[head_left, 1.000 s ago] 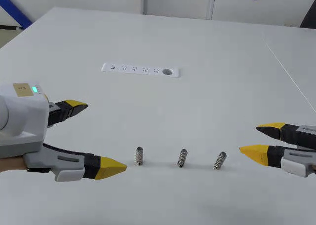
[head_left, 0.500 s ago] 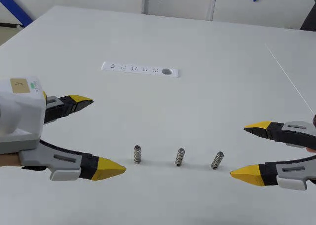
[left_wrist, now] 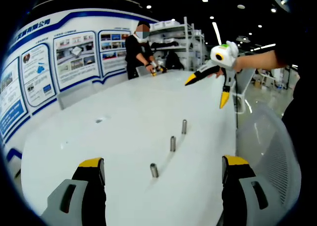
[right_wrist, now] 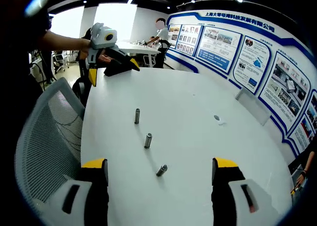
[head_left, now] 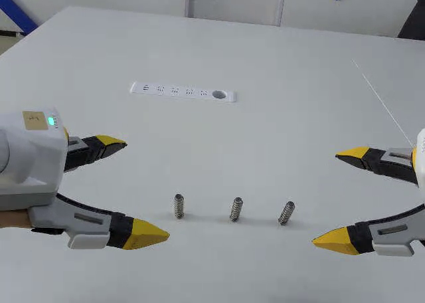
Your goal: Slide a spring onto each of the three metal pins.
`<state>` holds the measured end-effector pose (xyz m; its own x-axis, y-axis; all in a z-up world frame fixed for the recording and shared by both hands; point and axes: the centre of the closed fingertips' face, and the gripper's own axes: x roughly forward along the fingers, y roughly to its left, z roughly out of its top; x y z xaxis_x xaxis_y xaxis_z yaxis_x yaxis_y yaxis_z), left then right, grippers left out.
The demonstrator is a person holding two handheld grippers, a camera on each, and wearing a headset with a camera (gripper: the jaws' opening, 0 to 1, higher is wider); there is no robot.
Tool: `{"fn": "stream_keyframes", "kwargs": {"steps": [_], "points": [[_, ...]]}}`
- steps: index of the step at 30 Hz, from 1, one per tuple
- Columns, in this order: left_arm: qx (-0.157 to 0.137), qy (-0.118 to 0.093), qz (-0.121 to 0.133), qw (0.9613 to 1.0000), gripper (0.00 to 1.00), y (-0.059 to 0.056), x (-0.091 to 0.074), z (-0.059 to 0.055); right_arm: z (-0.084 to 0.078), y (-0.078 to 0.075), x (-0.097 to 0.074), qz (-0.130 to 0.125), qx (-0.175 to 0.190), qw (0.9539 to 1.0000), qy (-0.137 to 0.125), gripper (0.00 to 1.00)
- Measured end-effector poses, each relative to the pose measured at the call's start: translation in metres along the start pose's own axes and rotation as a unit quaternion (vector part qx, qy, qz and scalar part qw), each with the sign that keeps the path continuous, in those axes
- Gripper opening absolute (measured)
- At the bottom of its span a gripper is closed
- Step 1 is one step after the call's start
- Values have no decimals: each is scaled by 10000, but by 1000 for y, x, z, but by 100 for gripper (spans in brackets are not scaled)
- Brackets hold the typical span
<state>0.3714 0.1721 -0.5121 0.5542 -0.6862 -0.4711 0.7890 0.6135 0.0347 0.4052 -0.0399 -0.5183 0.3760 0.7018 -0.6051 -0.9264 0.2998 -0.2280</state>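
Three short metal pins stand in a row on the white table (head_left: 265, 117): the left pin (head_left: 178, 206), the middle pin (head_left: 236, 209) and the right pin (head_left: 286, 212). Each has a coiled spring around it. My left gripper (head_left: 133, 188) hovers open to the left of the row, holding nothing. My right gripper (head_left: 335, 197) is wide open to the right of the row, also holding nothing. The left gripper view has the pins (left_wrist: 173, 143) ahead between its jaws, with the right gripper (left_wrist: 207, 91) beyond. In the right gripper view the pins (right_wrist: 148, 140) line up toward the left gripper (right_wrist: 113, 72).
A white power strip (head_left: 182, 92) lies flat on the table beyond the pins. A chair back (head_left: 236, 2) stands at the far edge. A mesh chair (right_wrist: 47, 137) sits beside the near edge. A person (left_wrist: 138, 50) stands at a distant table.
My right gripper's jaws have spread from a narrow gap to a wide one. The left gripper has barely moved. The pins' small shift comes from the head camera.
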Motion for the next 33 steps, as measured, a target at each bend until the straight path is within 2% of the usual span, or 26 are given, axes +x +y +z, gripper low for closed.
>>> {"fn": "stream_keyframes", "kwargs": {"steps": [7, 14, 16, 18, 23, 33], "points": [[65, 100, -98, 9999, 100, -2, 4, -2, 3, -3, -2, -96, -20, 10000, -14, 94], [101, 201, -135, 9997, 100, -2, 4, -6, -2, -1, -1, -155, -46, 9998, 125, 98], [116, 141, -163, 9997, 100, -3, 4, -7, -2, -1, 0, -176, -63, 9997, 143, 99], [137, -34, -197, 9997, 100, -5, 3, -3, 3, -3, 1, -235, -141, 9996, 26, 99], [126, 94, -203, 9997, 100, -6, 3, -9, 5, 0, 4, -224, -78, 9997, 35, 99], [155, 194, -153, 9996, 100, -3, 2, -13, -5, 10, 3, -133, -66, 9996, 257, 98]]}}
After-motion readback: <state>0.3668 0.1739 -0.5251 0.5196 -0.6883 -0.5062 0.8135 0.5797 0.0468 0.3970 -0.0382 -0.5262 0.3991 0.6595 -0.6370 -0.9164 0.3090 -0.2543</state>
